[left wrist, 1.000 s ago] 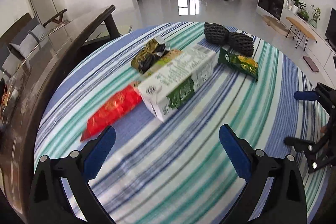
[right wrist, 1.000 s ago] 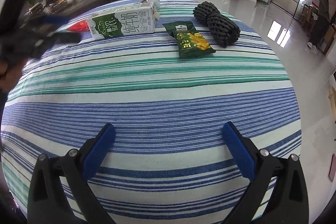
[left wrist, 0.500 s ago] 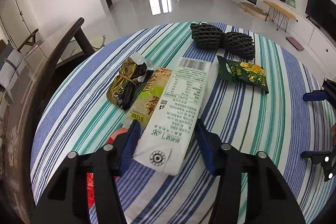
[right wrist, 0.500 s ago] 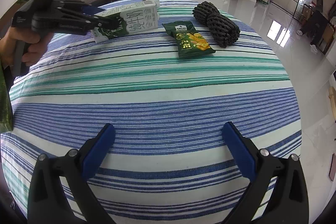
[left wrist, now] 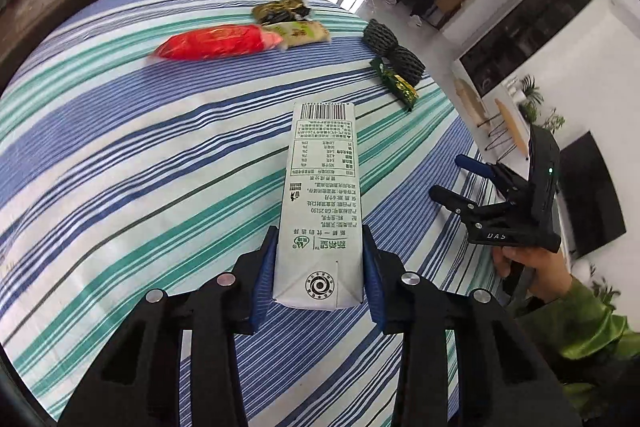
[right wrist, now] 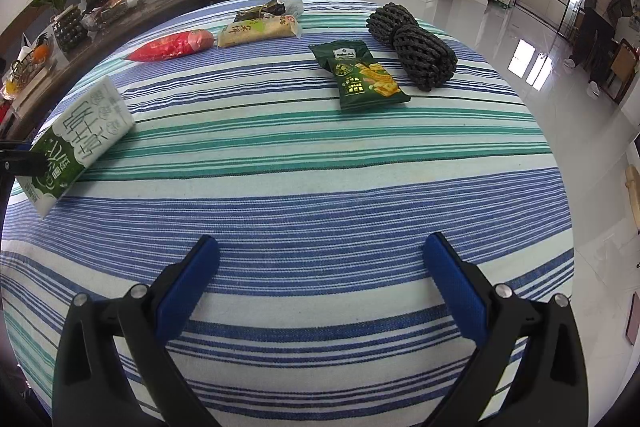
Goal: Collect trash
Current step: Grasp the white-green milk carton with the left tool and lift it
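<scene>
Left wrist view: I alone see the barcode panel of the milk carton [left wrist: 320, 203] | left gripper [left wrist: 319, 269] clamped on its base, carton above striped tablecloth [left wrist: 140, 147] | right gripper [right wrist: 320, 267] spread wide, holding nothing, carton well apart.

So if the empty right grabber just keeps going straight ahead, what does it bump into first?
Probably the green snack packet. The right gripper is open above bare striped tablecloth, and the packet lies nearest its line, slightly right of centre. Depth is hard to judge, so it might pass over.
</scene>
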Demonstrator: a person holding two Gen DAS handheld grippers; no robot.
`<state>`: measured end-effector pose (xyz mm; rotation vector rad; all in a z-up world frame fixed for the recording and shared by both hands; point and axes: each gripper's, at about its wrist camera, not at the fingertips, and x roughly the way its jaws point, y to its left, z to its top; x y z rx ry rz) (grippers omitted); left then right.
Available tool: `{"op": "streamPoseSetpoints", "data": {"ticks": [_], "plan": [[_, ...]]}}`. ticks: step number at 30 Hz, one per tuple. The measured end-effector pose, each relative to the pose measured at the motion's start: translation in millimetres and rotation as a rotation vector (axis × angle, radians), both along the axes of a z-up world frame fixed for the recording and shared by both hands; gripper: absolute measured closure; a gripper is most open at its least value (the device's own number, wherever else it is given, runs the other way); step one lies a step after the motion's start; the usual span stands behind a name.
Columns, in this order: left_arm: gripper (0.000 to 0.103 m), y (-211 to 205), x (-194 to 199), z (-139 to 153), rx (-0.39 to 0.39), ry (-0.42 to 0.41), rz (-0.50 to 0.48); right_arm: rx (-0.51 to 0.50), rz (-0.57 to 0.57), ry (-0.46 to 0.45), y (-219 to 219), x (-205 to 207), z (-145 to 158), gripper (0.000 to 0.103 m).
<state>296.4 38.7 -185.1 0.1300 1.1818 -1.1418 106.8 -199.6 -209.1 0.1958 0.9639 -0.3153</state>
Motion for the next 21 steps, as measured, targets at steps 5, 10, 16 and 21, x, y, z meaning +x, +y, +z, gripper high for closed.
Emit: {"op": "streamPoseSetpoints", "data": {"ticks": [5, 10, 16, 21], "plan": [[0.054, 27.9, 28.4, 1.0, -0.001, -0.01, 0.12, 0.0, 0.0, 0.0, 0.0, 0.2, 0.1, 0.005], [0.015, 21.5, 26.5, 13.5, 0.007, -0.125, 0.112, 0.0, 0.0, 0.0, -0.1, 0.1, 0.1, 0.005], [0.005, -12.6, -5.5, 3.2, 0.046, -0.276, 0.035, 0.0, 0.0, 0.0, 0.0, -0.1, 0.1, 0.005], [0.005, -34.5, -4.8, -20.2, 0.182, -0.398, 0.107, 0.0, 0.0, 0.0, 0.1, -0.3, -0.1, 0.005]]}}
